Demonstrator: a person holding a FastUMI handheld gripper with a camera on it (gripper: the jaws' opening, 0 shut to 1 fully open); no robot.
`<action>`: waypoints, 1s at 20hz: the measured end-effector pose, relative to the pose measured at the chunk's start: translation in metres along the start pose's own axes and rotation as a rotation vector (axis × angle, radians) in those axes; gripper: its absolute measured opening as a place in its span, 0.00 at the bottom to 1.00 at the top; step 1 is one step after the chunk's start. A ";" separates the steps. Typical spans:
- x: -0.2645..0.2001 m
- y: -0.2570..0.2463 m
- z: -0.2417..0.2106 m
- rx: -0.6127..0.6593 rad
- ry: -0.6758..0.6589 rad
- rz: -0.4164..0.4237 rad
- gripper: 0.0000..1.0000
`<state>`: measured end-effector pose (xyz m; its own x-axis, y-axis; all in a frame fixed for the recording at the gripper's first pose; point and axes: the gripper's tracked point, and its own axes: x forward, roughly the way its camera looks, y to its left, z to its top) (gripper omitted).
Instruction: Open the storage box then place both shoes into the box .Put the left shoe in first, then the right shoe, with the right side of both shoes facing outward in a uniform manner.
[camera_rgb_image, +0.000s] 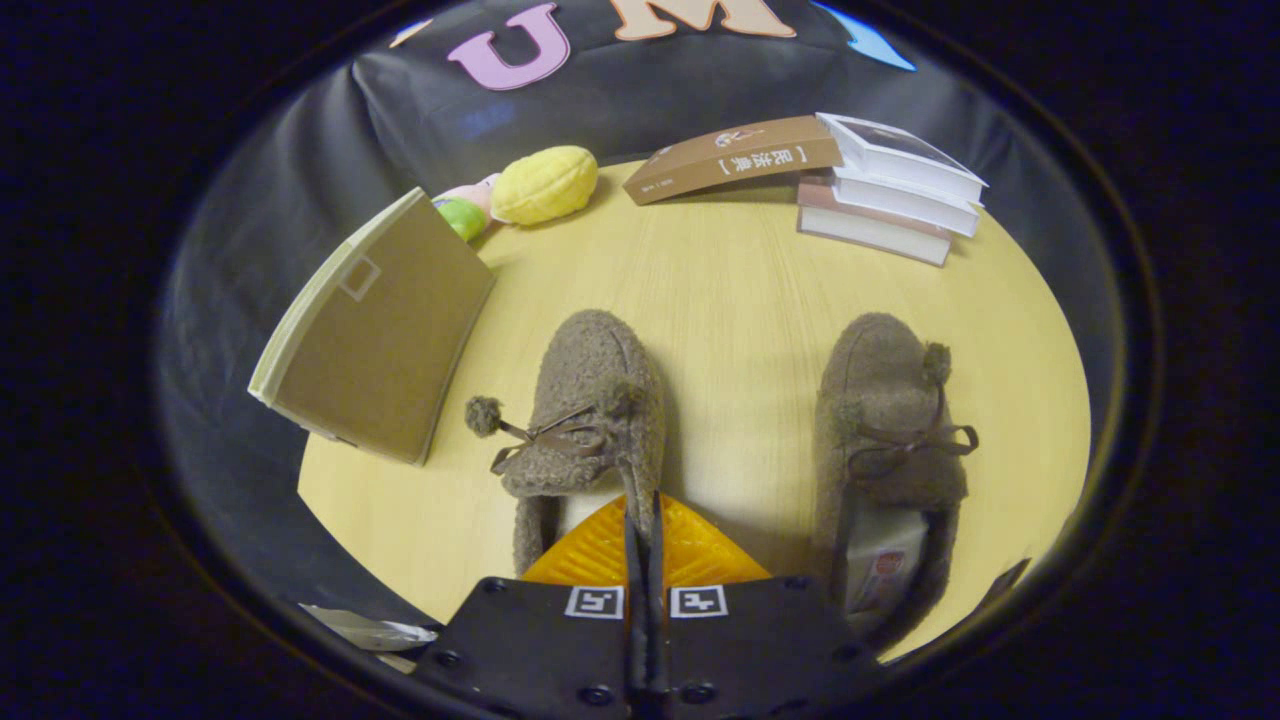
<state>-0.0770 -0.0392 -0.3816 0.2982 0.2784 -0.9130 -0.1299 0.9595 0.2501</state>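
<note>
The storage box (375, 330) stands closed at the table's (740, 290) left edge. Beside it, the left shoe (590, 400) has its collar pinched in the gripper (643, 520), fingers pressed nearly together. Bare wood separates it from the right shoe (890, 420). Beyond lie a plush toy (543, 184) and books (890, 185), one printed 民法典.
</note>
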 end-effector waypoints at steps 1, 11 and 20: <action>-0.003 0.004 0.003 0.033 -0.005 0.005 0.03; -0.038 0.055 0.054 0.203 -0.101 0.037 0.03; -0.065 0.146 0.126 0.198 -0.197 0.112 0.03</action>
<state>0.0041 0.0887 -0.2452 0.4727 0.3676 -0.8009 0.0090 0.9068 0.4215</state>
